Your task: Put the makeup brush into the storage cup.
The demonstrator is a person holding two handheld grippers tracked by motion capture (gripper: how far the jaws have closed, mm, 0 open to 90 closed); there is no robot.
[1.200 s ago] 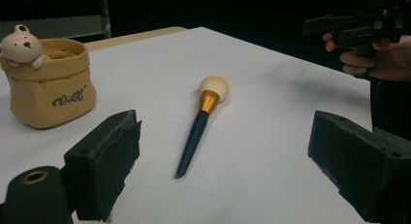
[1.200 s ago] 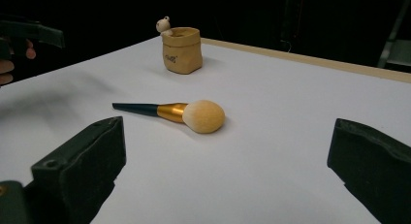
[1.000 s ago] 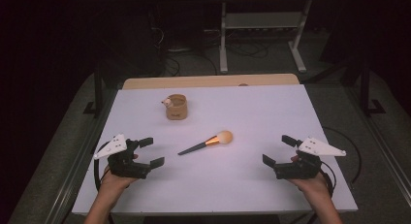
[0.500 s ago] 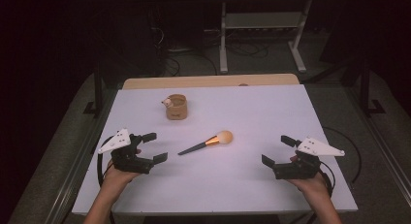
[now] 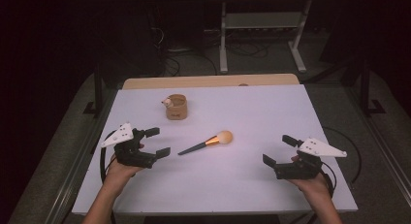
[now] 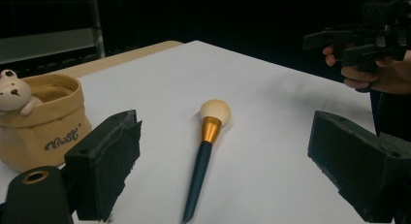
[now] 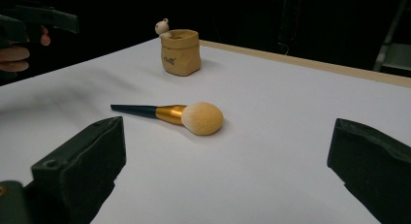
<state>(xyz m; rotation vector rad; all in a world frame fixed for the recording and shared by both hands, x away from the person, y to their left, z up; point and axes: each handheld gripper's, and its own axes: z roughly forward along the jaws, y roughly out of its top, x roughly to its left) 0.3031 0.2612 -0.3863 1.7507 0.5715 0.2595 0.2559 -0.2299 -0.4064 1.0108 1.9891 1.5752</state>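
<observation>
makeup brush (image 6: 207, 141) lying flat, jaws apart — empty

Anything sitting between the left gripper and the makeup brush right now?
No. In the left gripper view, only bare white table lies between the left gripper and the makeup brush.

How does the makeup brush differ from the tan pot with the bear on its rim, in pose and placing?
The dark-handled makeup brush with a gold ferrule lies flat on the white table; the tan bag-shaped pot with a small bear on its rim stands upright. The brush is long and thin; the pot is squat and wide. The brush lies nearer the person than the pot. Neither is touched by a gripper.
</observation>
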